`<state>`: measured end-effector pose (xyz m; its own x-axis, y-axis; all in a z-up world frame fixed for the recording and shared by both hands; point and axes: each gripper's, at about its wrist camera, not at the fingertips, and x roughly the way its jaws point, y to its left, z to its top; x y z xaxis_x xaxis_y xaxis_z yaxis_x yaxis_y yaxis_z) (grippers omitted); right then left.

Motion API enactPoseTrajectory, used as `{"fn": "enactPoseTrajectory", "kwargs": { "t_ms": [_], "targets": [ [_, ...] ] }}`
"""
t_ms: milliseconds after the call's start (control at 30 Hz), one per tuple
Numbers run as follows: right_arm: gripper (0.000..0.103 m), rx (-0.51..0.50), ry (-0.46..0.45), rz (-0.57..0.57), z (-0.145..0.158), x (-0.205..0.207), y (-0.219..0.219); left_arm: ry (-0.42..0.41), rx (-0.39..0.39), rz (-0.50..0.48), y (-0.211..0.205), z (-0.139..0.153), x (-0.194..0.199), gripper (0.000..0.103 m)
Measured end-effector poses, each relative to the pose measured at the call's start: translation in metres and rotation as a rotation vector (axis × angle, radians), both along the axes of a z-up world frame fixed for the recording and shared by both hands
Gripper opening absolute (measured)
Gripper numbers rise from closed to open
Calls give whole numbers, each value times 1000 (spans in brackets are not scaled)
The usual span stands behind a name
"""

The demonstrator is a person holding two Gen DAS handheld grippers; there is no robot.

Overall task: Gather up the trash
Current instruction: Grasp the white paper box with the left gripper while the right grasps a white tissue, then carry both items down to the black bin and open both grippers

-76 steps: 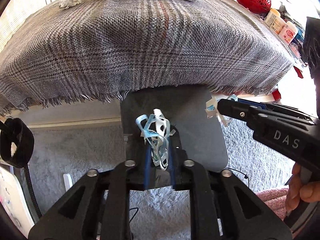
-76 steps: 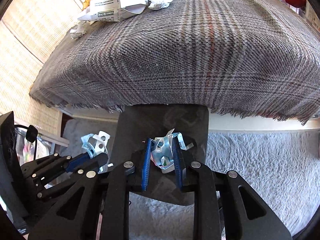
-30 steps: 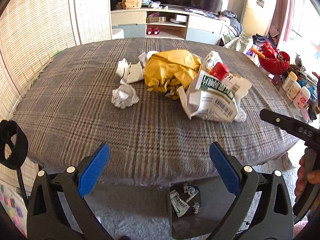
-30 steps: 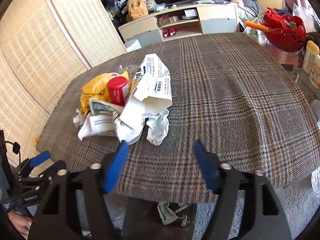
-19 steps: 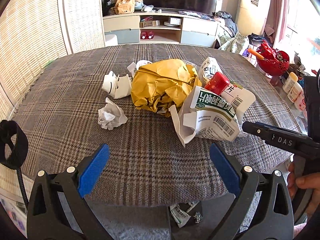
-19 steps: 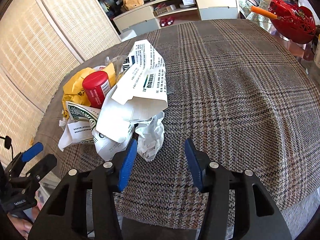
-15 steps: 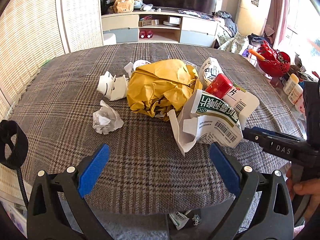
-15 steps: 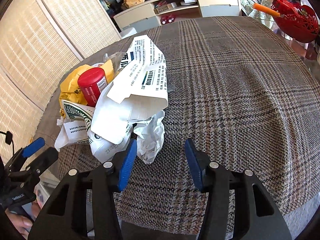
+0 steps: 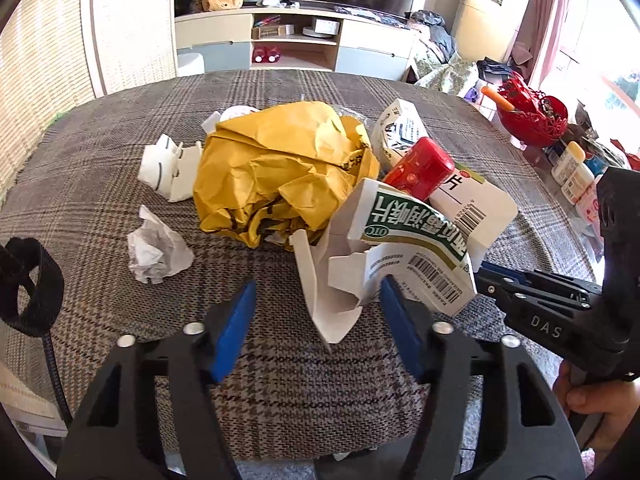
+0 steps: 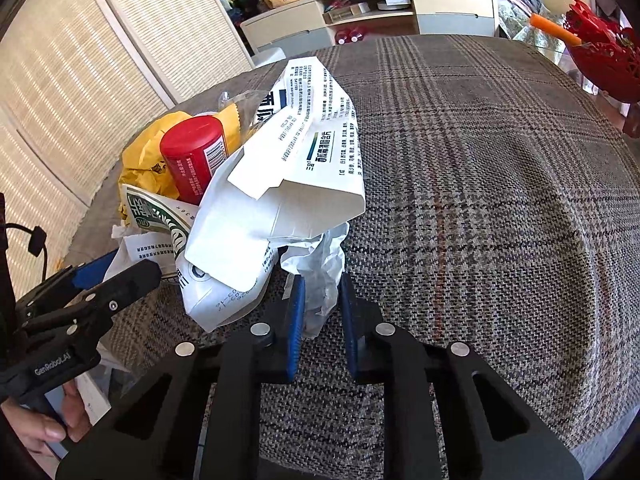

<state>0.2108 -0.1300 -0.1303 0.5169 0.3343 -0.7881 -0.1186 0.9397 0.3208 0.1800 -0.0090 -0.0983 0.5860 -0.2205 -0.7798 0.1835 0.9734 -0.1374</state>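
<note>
Right gripper [image 10: 320, 304] has its jaws nearly closed around a crumpled white paper wad [image 10: 318, 264] near the table's [image 10: 500, 184] front edge; advise pinching the bulk, not the loose tail, before lifting. Left gripper [image 9: 316, 316], half open and empty, straddles the torn green-and-white carton [image 9: 404, 248]. The wad is creased, thin and limp.

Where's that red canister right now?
The red canister lies tipped in the trash pile on the plaid tablecloth, right of the crumpled yellow paper and just behind the green-and-white box.
</note>
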Motion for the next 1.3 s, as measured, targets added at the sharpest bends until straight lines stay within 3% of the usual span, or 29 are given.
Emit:
{"fn": "enactPoseTrajectory", "kwargs": {
  "t_ms": [67,100,433,700,1300],
  "targets": [
    [11,5,-5,-10,0,-1,1,13,-10,-17,-3,-2,1,39],
    [11,7,-8,-14,1,-2,0,15,-10,-21,-5,-3,0,37],
    [9,-21,-31,-19,12,-22,-20,-11,30,-45,-9,0,-21,26],
    [9,-11,-40,-39,19,-52,-38,4,25,-18,6,2,-54,24],
    [9,56,-56,-41,24,-118,-50,-23,15,-21,-19,6,-132,23]
  ]
}}
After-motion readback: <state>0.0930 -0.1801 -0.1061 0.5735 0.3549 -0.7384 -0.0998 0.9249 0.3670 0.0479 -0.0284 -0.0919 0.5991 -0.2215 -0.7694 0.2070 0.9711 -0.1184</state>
